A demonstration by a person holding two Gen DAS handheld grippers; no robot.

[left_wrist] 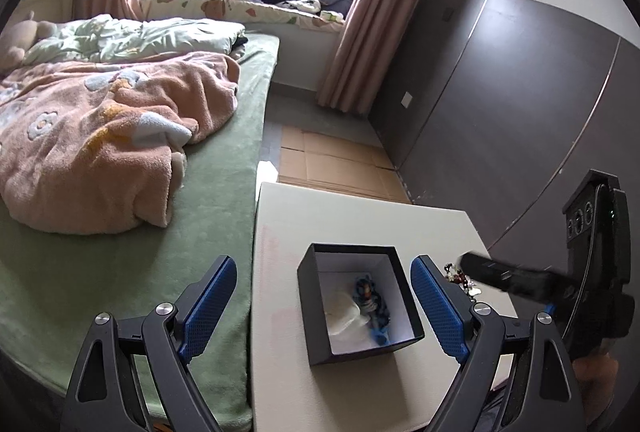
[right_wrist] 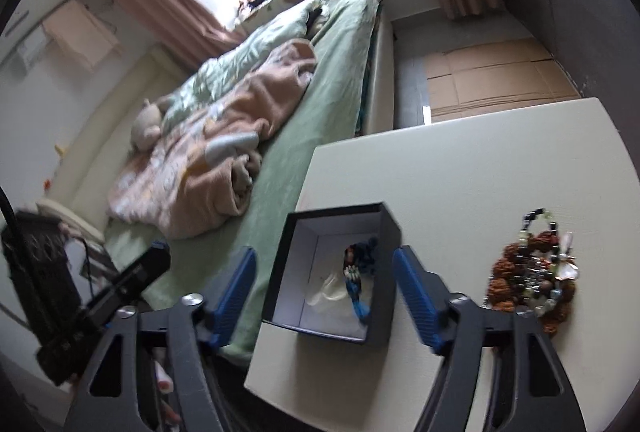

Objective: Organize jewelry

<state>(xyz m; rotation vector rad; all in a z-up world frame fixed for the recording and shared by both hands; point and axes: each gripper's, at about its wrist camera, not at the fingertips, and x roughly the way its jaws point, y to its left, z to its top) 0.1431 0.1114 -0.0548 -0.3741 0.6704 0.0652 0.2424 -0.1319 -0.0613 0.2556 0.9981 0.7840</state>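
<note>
Both tongs are seen with their jaws standing wide apart, and nothing is pressed between the blue pads. The left gripper (left_wrist: pixel 322 308) is held above the near part of a pale table (left_wrist: pixel 360 224), and the open black box (left_wrist: pixel 358 302) appears in the gap between its two fingers, without being touched by them. The right gripper (right_wrist: pixel 324 296) is also spread, and in its own view the same black box (right_wrist: pixel 334 274) is framed between its fingers; no contact with the box walls can be made out.

The box has a white inside. A blue beaded piece (right_wrist: pixel 356 282) is lying in it, next to a pale translucent piece (right_wrist: pixel 328 292); what kind of jewelry these are cannot be told exactly. In the left wrist view they are seen again, the blue beaded piece (left_wrist: pixel 370 306) beside the pale translucent piece (left_wrist: pixel 344 312).

A heap of jewelry (right_wrist: pixel 536 276) with brown, black, green and white beads is left on the table, to the right of the box and apart from it. In the left wrist view only a small part of this heap (left_wrist: pixel 460 278) is visible, just beside the right finger of the left gripper and partly hidden behind the other tool.

Beside the table a bed (left_wrist: pixel 224 159) with a green sheet is placed, and a pink blanket (left_wrist: pixel 104 135) is crumpled on it.
</note>
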